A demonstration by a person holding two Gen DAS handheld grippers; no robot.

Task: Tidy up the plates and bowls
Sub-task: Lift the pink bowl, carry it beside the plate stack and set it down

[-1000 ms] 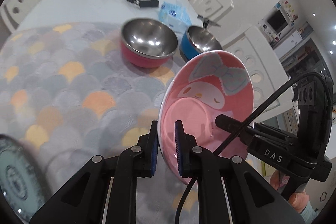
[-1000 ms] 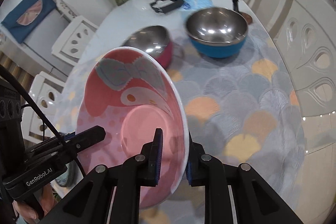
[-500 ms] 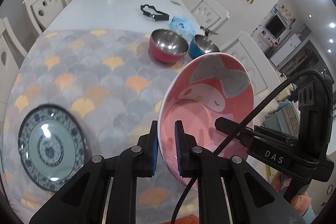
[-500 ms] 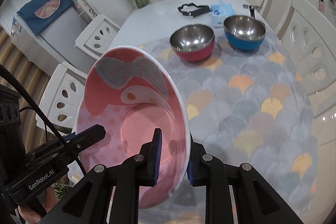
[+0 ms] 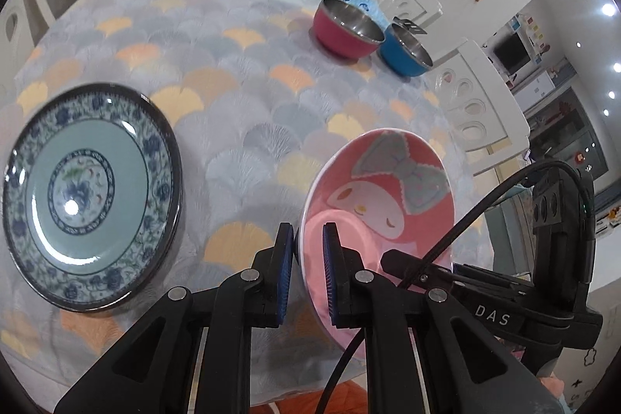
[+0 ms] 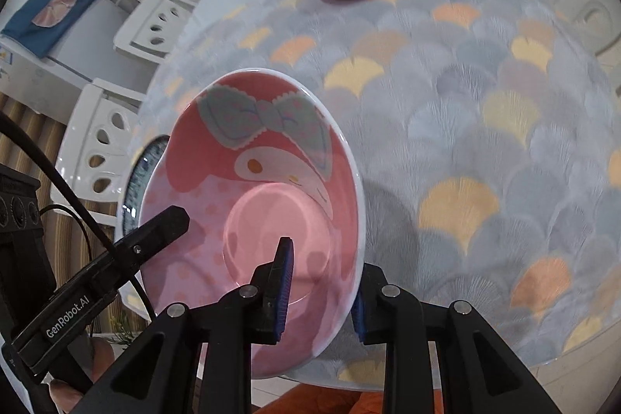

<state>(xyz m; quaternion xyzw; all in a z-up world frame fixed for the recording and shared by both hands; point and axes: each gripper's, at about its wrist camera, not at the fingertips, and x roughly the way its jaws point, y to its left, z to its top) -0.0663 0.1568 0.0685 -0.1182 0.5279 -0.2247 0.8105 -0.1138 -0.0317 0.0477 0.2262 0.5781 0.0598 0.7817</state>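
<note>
Lowered toward table: pink bowl, L gripper & R gripper clamp opposite rims.

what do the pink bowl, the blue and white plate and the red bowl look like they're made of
Pink bowl: probably melamine or glazed ceramic; smooth, softly glossy, with a printed cartoon face and bow.
Blue and white plate: likely glazed porcelain; sharp light reflections, painted floral bands, dark rim.
Red bowl: stainless steel inside, mirror-like grey sheen; the matte red outside looks like plastic or a coating.
</note>
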